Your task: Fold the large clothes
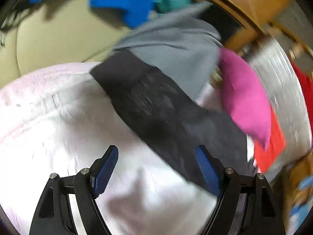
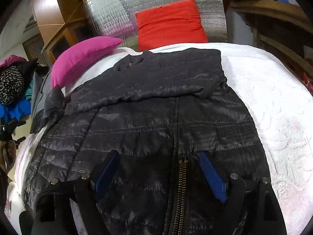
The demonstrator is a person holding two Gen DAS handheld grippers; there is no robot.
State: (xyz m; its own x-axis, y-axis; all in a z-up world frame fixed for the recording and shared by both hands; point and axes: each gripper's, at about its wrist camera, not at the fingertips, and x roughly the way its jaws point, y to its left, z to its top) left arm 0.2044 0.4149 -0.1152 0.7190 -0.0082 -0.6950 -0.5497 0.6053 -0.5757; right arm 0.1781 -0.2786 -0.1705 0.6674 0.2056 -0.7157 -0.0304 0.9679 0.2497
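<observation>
Black quilted nylon fills the centre of the right wrist view: the jacket point(image 2: 156, 117) lies flat on the white bedspread point(image 2: 273, 107), one sleeve point(image 2: 148, 80) already folded across. Its long axis runs bottom to top of frame along the zipper point(image 2: 181, 186). Both the right tool point(image 2: 159, 174) and left tool point(image 1: 157, 172) are released, empty. A fresh grasp at the hem is judged next.
</observation>
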